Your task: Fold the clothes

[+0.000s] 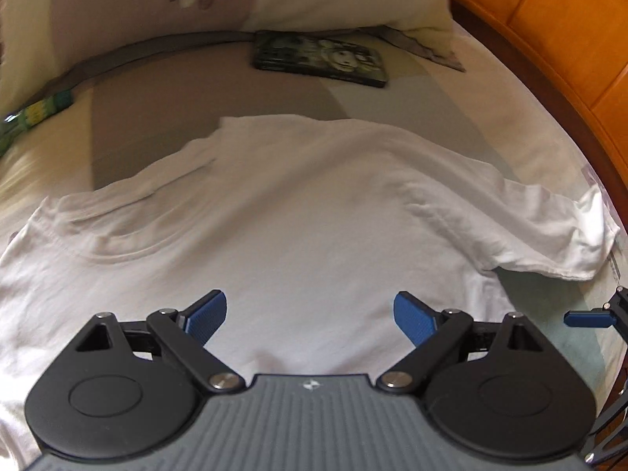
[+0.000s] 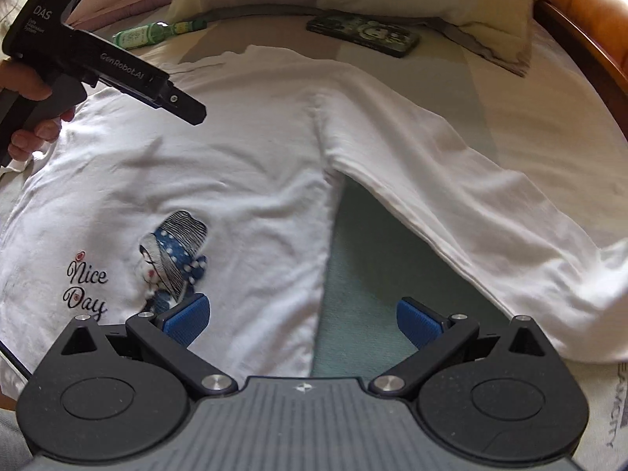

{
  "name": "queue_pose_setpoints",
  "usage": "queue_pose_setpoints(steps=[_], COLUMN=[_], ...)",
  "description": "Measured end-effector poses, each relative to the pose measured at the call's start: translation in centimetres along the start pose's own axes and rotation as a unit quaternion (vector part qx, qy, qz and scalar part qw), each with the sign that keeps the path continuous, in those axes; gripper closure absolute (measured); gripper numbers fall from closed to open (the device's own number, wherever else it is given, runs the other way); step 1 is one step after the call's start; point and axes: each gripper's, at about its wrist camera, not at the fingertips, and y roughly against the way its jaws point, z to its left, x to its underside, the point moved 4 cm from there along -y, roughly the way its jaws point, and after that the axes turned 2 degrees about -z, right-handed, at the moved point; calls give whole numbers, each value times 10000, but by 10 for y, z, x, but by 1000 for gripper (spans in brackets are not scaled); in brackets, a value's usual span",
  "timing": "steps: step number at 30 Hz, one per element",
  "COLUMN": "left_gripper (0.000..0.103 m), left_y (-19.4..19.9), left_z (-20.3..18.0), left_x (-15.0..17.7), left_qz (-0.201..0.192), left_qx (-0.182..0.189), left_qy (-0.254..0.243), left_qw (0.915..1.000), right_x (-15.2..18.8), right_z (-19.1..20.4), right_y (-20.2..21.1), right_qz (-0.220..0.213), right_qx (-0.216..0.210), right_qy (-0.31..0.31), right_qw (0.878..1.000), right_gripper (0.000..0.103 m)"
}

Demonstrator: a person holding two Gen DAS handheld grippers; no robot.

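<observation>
White cotton long-sleeved T-shirt (image 2: 243, 165) with a printed figure in a striped hat is seen spread flat, print up, on the bed (image 2: 530, 90). At left, the left gripper (image 1: 310, 314) is held over the chest below the collar, jaws wide apart, nothing between them. To the right, the right gripper (image 2: 303, 320) is poised across the shirt's side seam, jaws likewise apart and empty. Rightmost, the long sleeve (image 2: 451, 180) runs diagonally away from the body, bare sheet between. The right gripper is judged nearer; the sleeve lies ahead-right of its jaws.
</observation>
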Motion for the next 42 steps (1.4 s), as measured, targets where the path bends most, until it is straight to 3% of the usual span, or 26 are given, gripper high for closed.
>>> queue_pose_setpoints(steps=[6, 12, 17, 19, 24, 28, 30, 33, 35, 36, 42], left_gripper=[11, 11, 11, 11, 11, 11, 11, 11, 11, 11, 11], left_y=[-15, -21, -25, -23, -18, -16, -17, -20, -22, -22, -21], left_z=[-42, -76, -77, -77, -75, -67, -63, -61, -60, -59, -54], left_x=[-11, -10, 0, 5, 13, 14, 14, 13, 12, 11, 2], left_qz=[155, 127, 146, 97, 109, 122, 153, 174, 181, 179, 122], left_qx=[176, 384, 158, 69, 99, 38, 43, 38, 36, 43, 59], left_qy=[-502, -1176, -1346, -1451, -1418, -1189, -1055, -1026, -1041, -1058, -1113], left_qw=[9985, 9922, 9907, 9893, 9898, 9928, 9943, 9946, 9944, 9942, 9937], right_x=[-7, -61, -110, -121, -127, -128, -124, -123, -125, -126, -134], right_z=[-44, -97, -138, -153, -181, -193, -193, -191, -188, -185, -186], right_y=[26, 23, -14, -34, -62, -60, -59, -60, -61, -61, -42], right_qz=[-255, -603, -344, 15, 813, 1148, 1318, 1346, 1308, 1281, 678], right_qx=[208, -144, -474, -657, -1072, -1385, -1471, -1485, -1407, -1349, -840], right_qy=[-198, 34, 402, 472, 557, 432, 501, 622, 793, 902, 978], right_qw=[9993, 9981, 9975, 9967, 9893, 9827, 9790, 9777, 9782, 9784, 9893], right_gripper=[0, 0, 2, 16, 35, 57, 61, 64, 94, 98, 98])
